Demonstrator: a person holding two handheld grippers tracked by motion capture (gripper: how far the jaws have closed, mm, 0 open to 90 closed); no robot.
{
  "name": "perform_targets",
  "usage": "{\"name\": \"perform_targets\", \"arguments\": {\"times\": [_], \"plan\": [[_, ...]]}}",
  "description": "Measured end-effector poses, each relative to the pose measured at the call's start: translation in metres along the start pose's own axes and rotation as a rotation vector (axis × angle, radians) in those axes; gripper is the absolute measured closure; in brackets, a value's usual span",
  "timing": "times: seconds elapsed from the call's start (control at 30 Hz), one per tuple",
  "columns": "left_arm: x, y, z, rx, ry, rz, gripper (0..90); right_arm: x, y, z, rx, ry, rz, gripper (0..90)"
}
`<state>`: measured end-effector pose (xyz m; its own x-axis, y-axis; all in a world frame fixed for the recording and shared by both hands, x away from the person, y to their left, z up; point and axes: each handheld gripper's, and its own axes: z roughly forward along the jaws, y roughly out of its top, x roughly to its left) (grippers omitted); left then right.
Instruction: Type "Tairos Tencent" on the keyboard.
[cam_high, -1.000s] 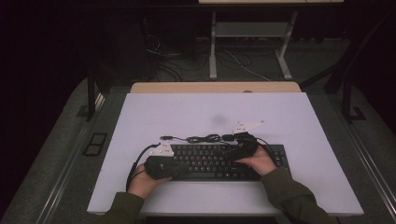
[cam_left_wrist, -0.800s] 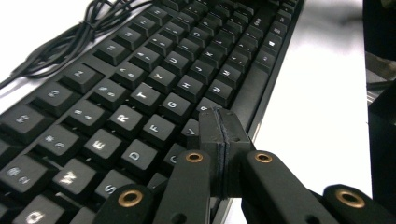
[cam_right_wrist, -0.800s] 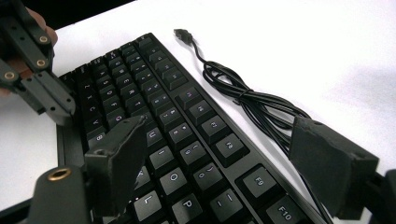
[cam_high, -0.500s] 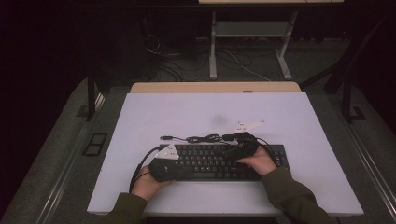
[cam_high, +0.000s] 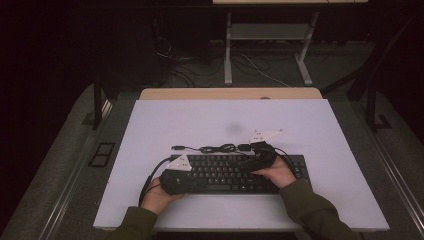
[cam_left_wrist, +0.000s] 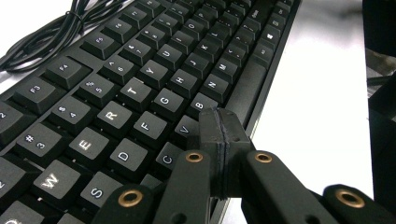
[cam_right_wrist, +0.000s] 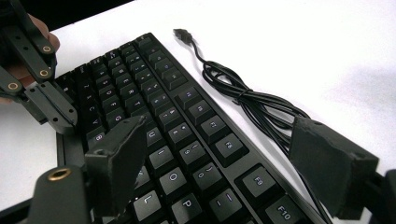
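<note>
A black keyboard (cam_high: 225, 172) lies on the white table near the front edge, and its coiled black cable (cam_high: 220, 148) rests just behind it. My left gripper (cam_high: 201, 184) lies over the keyboard's front left part. In the left gripper view its jaws (cam_left_wrist: 219, 126) are shut with nothing between them, tips right over the C and V keys (cam_left_wrist: 180, 133); whether they touch is unclear. My right gripper (cam_high: 241, 163) hovers over the right half of the keyboard (cam_right_wrist: 177, 116). Its jaws (cam_right_wrist: 219, 140) are open and wide apart, empty, with the cable (cam_right_wrist: 252, 102) beside them.
The white tabletop (cam_high: 200, 120) has bare room behind and on both sides of the keyboard. The cable's USB plug (cam_right_wrist: 180, 32) lies loose on the table. A desk frame (cam_high: 230, 55) and floor cables stand beyond the table's far wooden edge (cam_high: 230, 93).
</note>
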<state>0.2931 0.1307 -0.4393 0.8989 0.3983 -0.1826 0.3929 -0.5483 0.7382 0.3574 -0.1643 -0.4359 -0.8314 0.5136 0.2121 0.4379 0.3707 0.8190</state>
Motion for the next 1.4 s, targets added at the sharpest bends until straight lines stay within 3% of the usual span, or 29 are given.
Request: {"name": "perform_targets", "arguments": {"times": [0.7, 1.4], "plan": [[0.001, 0.002, -0.008, -0.035, 0.013, -0.002, 88.6, 0.001, 0.001, -0.001, -0.007, 0.008, 0.001, 19.1], [0.009, 0.001, -0.016, -0.122, 0.079, -0.077, 47.5, 0.005, 0.0, -0.012, -0.017, 0.075, 0.014, 19.8]]}}
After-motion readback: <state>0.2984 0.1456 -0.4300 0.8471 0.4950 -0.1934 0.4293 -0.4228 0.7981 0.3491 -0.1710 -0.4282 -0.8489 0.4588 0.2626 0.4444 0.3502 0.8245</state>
